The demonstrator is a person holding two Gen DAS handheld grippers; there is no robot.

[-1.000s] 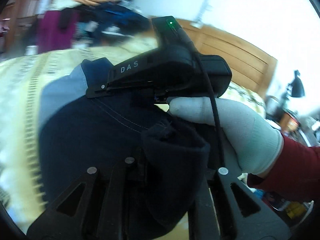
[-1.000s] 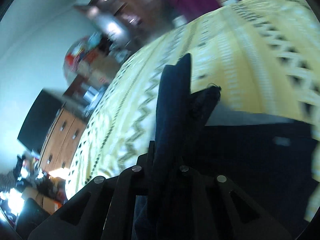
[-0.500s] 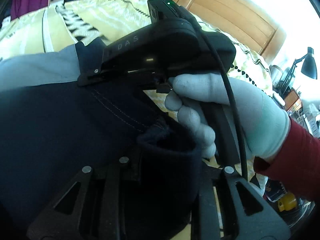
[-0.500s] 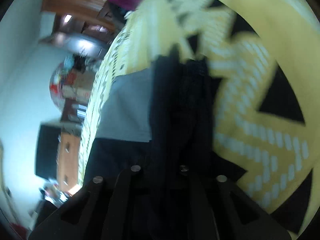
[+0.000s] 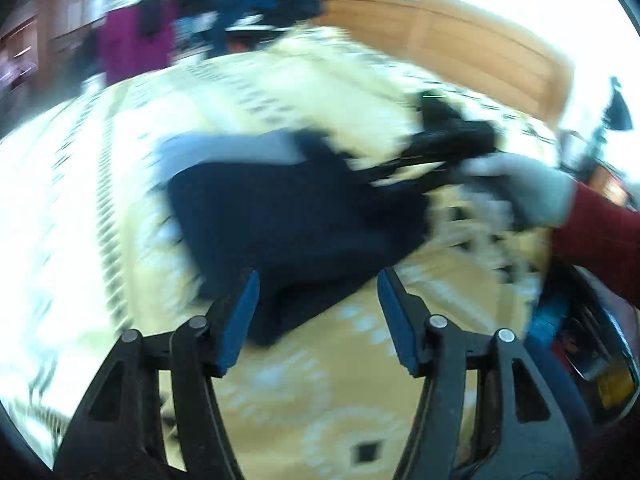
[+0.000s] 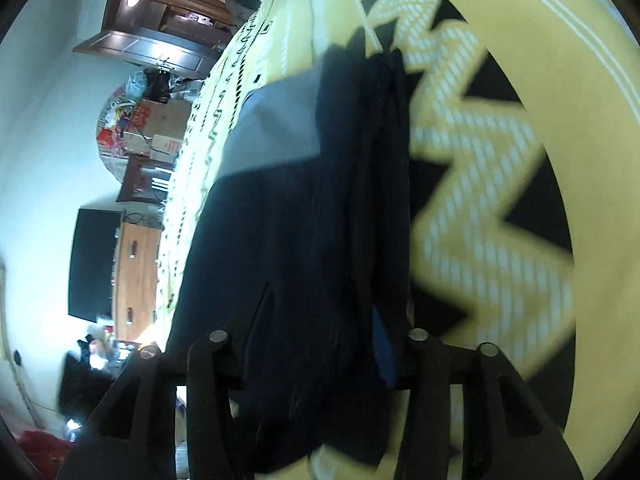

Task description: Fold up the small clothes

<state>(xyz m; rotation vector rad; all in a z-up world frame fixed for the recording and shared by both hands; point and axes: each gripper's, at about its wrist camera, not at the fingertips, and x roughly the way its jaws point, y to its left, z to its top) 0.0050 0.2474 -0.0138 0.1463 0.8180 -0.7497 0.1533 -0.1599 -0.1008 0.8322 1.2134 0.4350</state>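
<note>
Dark navy garment [image 5: 296, 216] lies on the yellow patterned bedspread [image 5: 400, 380], folded into a compact, roughly rectangular slab. One end shows a pale grey-blue panel [image 5: 228, 150], sharp straight boundary against the navy. Layered edges are visible along the long side in the right wrist view, several folds stacked [image 6: 380, 184]. The near corner looks a bit thick and rounded, but blur hides the detail.

Left gripper [image 5: 318, 312]: jaws have just been opening and now stand apart, blue pads [image 5: 240, 320] clear. The garment's near corner sits just past the tips, between their lines, not pinched.

Right gripper [image 6: 316, 344]: jaws have just been opening too. Cloth still runs through the gap and drapes over the left finger; a sliver of blue pad [image 6: 382, 356] shows bare on the right side, so it's loose, not clamped.

In the left view, a white-gloved hand [image 5: 524, 196] with a red sleeve [image 5: 600, 240] holds that right gripper at the garment's far edge.
</note>
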